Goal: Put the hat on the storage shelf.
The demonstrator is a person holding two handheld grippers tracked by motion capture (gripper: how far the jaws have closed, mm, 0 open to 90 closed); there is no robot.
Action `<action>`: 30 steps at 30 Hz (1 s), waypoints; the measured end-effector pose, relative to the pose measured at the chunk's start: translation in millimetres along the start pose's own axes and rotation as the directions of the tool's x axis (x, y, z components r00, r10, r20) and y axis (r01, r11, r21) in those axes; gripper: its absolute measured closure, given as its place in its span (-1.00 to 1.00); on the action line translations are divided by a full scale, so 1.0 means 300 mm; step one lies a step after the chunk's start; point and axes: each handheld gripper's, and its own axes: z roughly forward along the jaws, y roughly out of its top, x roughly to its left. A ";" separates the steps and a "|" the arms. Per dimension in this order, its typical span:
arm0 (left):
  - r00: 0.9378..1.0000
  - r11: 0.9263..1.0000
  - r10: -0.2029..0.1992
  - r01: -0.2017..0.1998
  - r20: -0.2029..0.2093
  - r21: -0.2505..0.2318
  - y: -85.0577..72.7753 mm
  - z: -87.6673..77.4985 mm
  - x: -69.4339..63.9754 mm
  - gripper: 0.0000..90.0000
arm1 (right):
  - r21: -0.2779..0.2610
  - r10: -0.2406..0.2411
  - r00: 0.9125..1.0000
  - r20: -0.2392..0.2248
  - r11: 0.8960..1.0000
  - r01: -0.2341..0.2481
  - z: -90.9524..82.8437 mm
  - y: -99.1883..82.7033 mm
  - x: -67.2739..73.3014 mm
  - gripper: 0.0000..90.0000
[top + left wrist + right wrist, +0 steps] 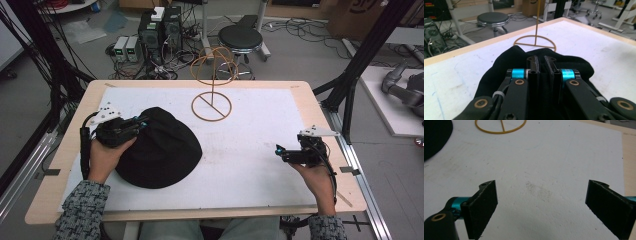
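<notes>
Black hat pinched by left gripper; right gripper gapes.

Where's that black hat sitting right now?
In the high view the black hat lies on the left half of the white table mat, just in front of the wire hat stand. The left gripper has its jaws closed on its edge.

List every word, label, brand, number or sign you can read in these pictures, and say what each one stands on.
No text reads clearly.
Cardboard box on the floor at the far right: a dark printed mark, cut off by the frame edge, unreadable.
Cardboard box behind the table: a dark mark, too blurred to read.
Black hat, left gripper, right gripper, wire stand: no visible lettering.
</notes>
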 end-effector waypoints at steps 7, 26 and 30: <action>0.999 1.000 0.012 -0.012 0.037 -0.011 0.028 -0.001 0.018 0.83 | 0.001 0.005 1.000 -0.003 1.000 -0.005 0.000 0.002 0.003 -0.77; 0.991 0.998 0.027 -0.018 0.129 -0.068 0.179 -0.100 0.137 0.84 | -0.004 0.006 1.000 0.000 1.000 -0.006 -0.012 -0.004 0.006 -0.77; 0.991 0.997 0.023 -0.013 0.132 -0.078 0.196 -0.119 0.155 0.84 | -0.007 0.004 1.000 0.003 1.000 -0.004 -0.011 -0.008 0.009 -0.77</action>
